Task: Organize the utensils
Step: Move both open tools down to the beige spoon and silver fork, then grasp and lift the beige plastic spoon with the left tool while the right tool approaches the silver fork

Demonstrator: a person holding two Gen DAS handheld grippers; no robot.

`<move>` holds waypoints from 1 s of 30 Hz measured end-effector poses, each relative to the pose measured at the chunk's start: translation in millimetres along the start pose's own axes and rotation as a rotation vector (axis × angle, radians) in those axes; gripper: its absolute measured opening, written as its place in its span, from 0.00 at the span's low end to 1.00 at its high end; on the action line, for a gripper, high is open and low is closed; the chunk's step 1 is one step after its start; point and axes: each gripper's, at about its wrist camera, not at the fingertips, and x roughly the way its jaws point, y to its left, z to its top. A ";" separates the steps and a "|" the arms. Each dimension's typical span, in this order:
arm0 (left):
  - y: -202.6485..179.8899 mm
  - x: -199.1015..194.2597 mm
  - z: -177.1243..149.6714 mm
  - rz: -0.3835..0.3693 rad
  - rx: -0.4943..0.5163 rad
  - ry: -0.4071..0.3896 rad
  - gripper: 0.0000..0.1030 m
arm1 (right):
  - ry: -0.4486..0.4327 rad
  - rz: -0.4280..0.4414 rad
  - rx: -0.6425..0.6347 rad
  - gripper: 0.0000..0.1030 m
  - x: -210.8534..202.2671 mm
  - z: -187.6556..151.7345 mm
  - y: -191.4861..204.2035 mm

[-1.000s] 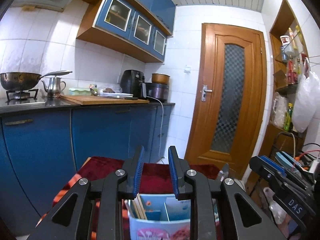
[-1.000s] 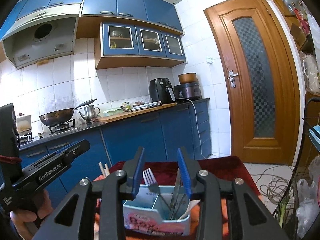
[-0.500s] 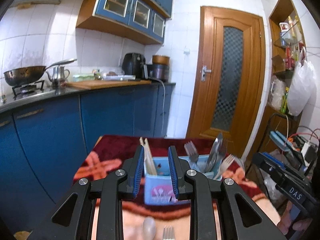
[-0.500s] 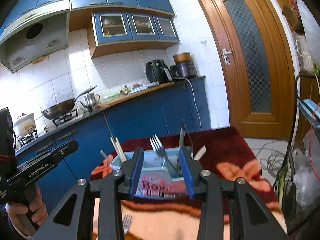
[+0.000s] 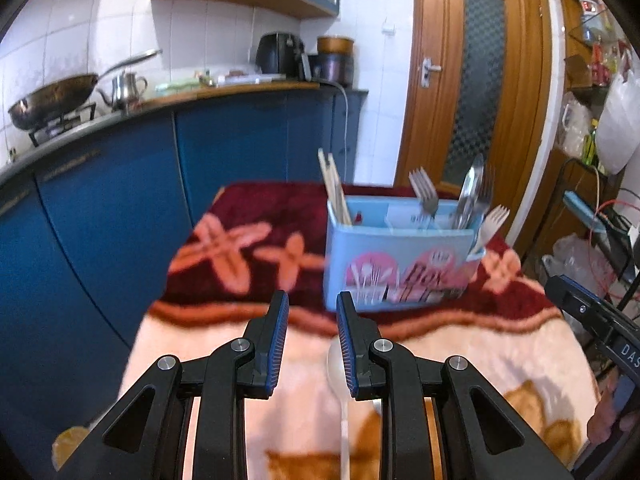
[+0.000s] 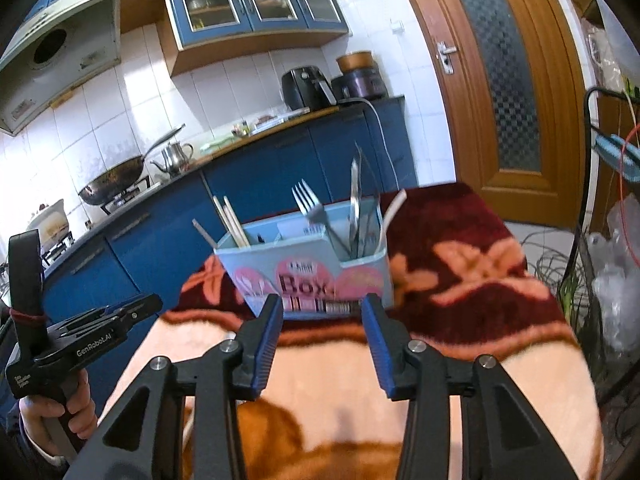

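Observation:
A light-blue utensil box (image 5: 400,264) stands on the blanket-covered table (image 5: 240,360), holding chopsticks (image 5: 332,188), forks (image 5: 424,192) and other metal cutlery. A pale spoon (image 5: 336,364) lies on the blanket under the right finger of my left gripper (image 5: 311,300). That gripper hovers short of the box, its jaws narrowly apart with nothing between them. In the right wrist view the box (image 6: 312,264) sits just past my right gripper (image 6: 323,304), whose jaws are opening and empty. A hand holds the left gripper (image 6: 88,340) at the left edge.
Blue kitchen cabinets (image 5: 100,208) with a wok (image 5: 52,100) and kettle on the counter run along the left. A wooden door (image 5: 480,92) stands behind the table. A wire rack, bags and cables (image 6: 600,260) crowd the right side.
Both grippers have tipped downward and sunk toward the table, so the box now sits higher and farther in both views. The spoon has come into view. The right jaws stand wider.

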 end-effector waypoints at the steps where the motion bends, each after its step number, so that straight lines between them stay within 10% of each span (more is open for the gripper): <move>1: -0.2 2.9 -3.0 -0.003 0.002 0.016 0.24 | 0.013 -0.001 0.006 0.44 2.1 -3.5 -1.8; 30: -8.0 68.4 -56.8 -0.082 -0.014 0.331 0.24 | 0.163 -0.035 0.109 0.45 29.8 -46.2 -37.8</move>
